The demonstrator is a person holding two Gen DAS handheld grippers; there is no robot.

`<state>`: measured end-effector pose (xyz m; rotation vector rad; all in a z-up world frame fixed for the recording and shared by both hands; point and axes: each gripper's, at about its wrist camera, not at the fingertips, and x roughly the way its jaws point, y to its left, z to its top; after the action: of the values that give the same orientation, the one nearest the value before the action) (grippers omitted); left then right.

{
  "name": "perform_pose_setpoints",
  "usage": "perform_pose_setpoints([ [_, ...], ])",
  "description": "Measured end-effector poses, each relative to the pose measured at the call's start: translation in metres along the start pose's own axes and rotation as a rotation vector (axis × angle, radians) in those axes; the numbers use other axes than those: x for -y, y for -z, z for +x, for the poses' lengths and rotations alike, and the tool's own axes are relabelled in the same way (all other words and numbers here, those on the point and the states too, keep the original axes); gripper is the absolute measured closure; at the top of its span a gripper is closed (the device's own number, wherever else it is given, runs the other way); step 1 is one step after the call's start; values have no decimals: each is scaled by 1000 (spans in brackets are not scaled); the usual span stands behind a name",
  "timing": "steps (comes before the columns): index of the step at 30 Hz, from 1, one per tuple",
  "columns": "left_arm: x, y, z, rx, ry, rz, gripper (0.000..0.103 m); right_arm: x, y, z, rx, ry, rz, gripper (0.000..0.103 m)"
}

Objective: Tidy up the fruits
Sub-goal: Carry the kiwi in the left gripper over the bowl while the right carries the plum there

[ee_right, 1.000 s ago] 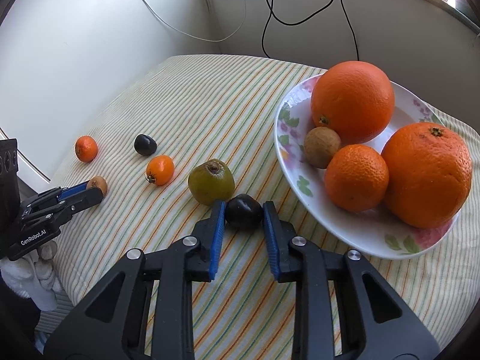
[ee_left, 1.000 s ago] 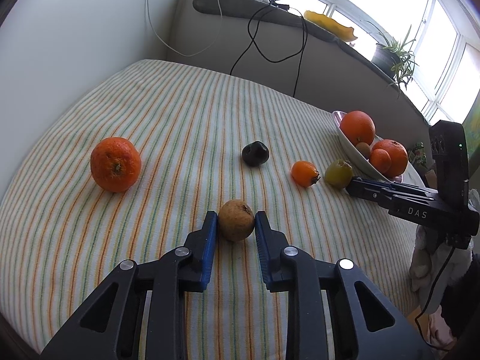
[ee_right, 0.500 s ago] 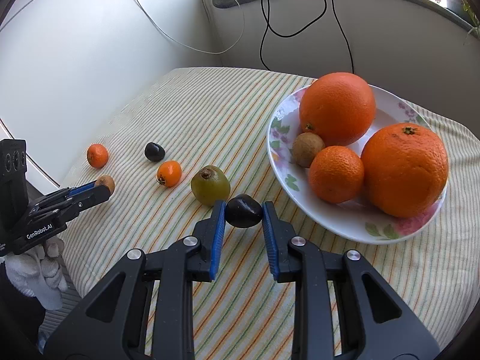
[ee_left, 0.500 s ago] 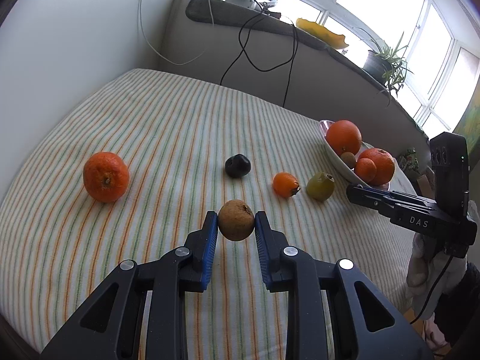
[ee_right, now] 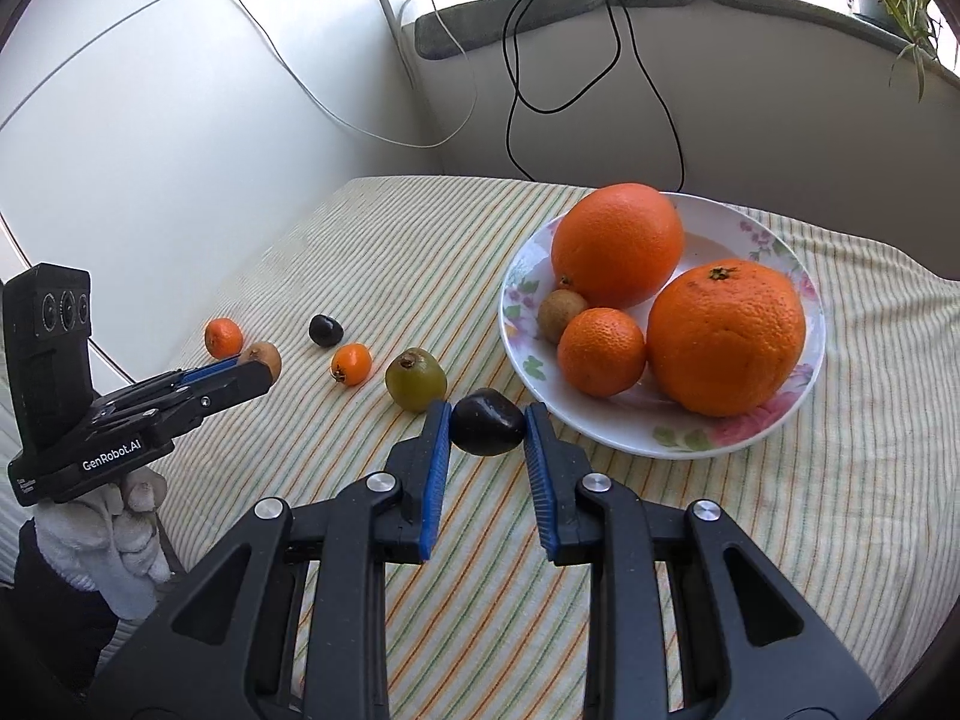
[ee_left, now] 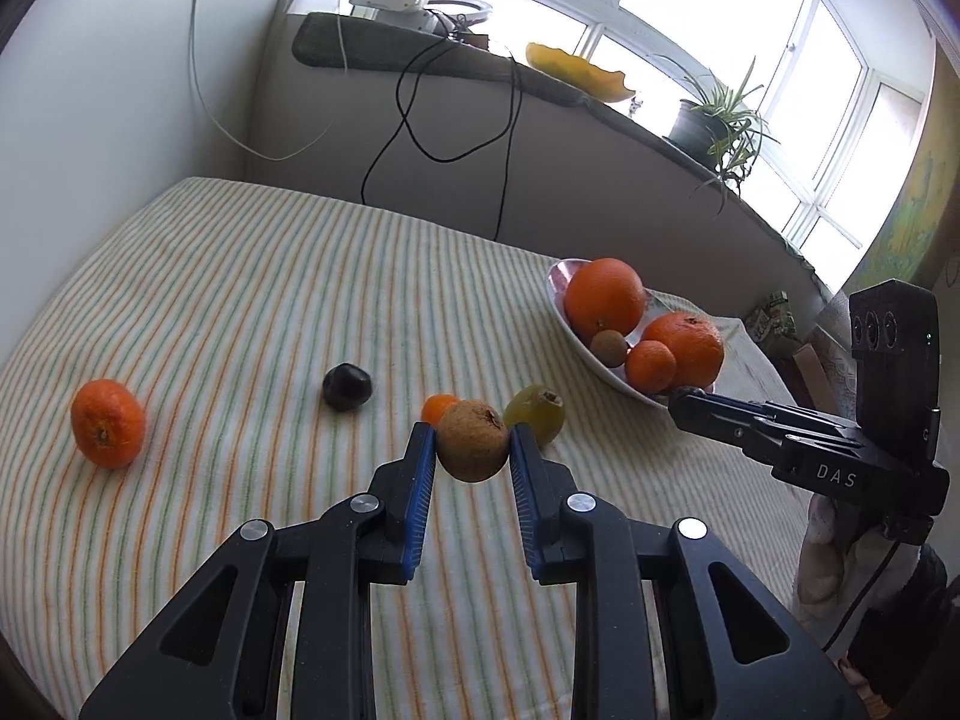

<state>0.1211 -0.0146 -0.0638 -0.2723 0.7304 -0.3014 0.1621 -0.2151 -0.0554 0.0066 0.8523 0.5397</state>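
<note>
The right gripper (ee_right: 487, 420) pinches a dark plum-like fruit (ee_right: 486, 422) between its blue pads, held just short of the near rim of the flowered plate (ee_right: 798, 414), which lies ahead and a little to the right of the tips. The left gripper (ee_left: 472, 441) is clamped on a rough brown fruit (ee_left: 472, 441), lifted clear of the striped cloth (ee_left: 240, 300), and from it the plate sits ahead and well off to the right, past the green fruit (ee_left: 536, 414) and the small orange one (ee_left: 437, 407). So the right hand is plainly the nearer to the plate, and I'd judge its fruit goes in first with a short push forward and rightward over the rim. The open spot looks to be the near front of the plate, before the small tangerine (ee_right: 601, 351) and the two big oranges (ee_right: 618, 245). Away from the plate, on its left, another dark fruit (ee_left: 347, 385) and a mandarin (ee_left: 108, 432) lie loose on the cloth, waiting.
</note>
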Motion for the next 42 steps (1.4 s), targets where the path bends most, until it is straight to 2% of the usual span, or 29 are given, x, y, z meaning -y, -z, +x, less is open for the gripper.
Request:
perform_pose_setpoints([
  [12,42,-20,19,9,71,55,79,27,-11,-30,66,18,30,77],
  [24,76,-38,52,-10,113,97,79,58,-29,-42,103,56,56,77],
  [42,99,-49,87,-50,132,125,79,117,-69,-12,94,105,112,77],
])
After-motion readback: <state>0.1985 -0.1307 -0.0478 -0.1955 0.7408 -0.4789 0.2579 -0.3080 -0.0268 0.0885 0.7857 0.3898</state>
